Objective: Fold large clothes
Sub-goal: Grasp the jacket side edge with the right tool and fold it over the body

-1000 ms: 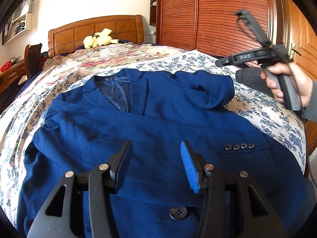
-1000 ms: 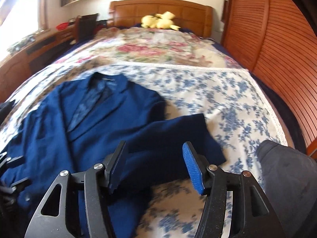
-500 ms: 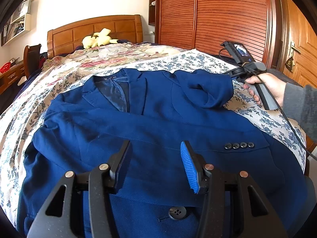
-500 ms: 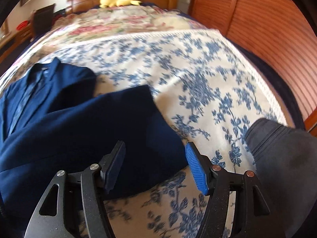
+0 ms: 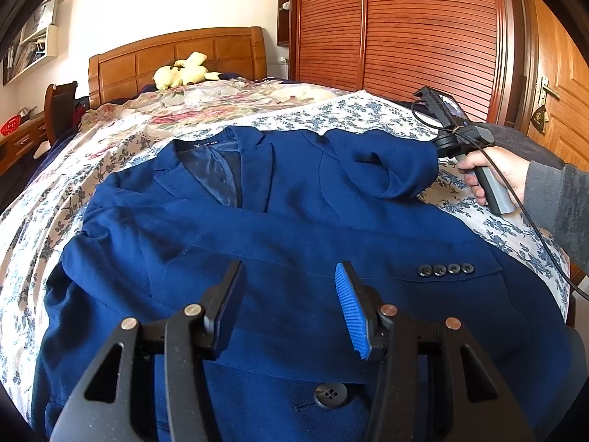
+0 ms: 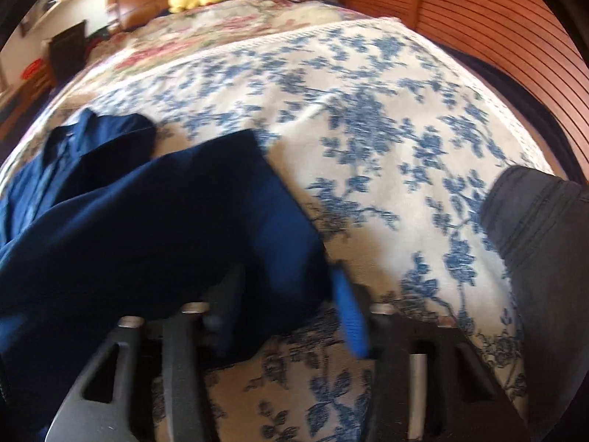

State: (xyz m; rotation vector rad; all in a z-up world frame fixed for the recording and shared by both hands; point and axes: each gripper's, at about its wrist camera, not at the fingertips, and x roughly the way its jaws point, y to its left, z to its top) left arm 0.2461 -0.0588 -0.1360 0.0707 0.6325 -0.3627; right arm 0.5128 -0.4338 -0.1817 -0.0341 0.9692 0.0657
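The right gripper [image 6: 283,305] is seen blurred in its own wrist view, with the folded end of the blue jacket's sleeve [image 6: 206,221] lying between its fingers. Its jaws have just been closing around that cloth; because of the blur it cannot be told whether the pads already press on it. In the left wrist view the same tool is seen at the right edge of the bed, held by a hand [image 5: 489,169] in a grey sleeve [image 5: 552,199], its front end hidden behind the doubled-back sleeve [image 5: 390,165].

The left gripper [image 5: 291,302] is held over the lower front of the jacket [image 5: 257,228], its jaws spread apart with nothing between them; one finger carries a ribbed blue pad [image 5: 349,309]. A large dark button [image 5: 330,395] is seen just below the fingers, and a row of four small cuff buttons [image 5: 445,269] lies on the other sleeve, which is folded across the front towards the bed's right edge.

The jacket is spread face up across the blue-flowered bedspread [image 6: 386,129], collar towards the wooden headboard [image 5: 176,59]. A yellow soft toy [image 5: 184,72] is seen against the headboard, and a slatted wooden wardrobe [image 5: 397,25] stands beyond the bed's right edge.
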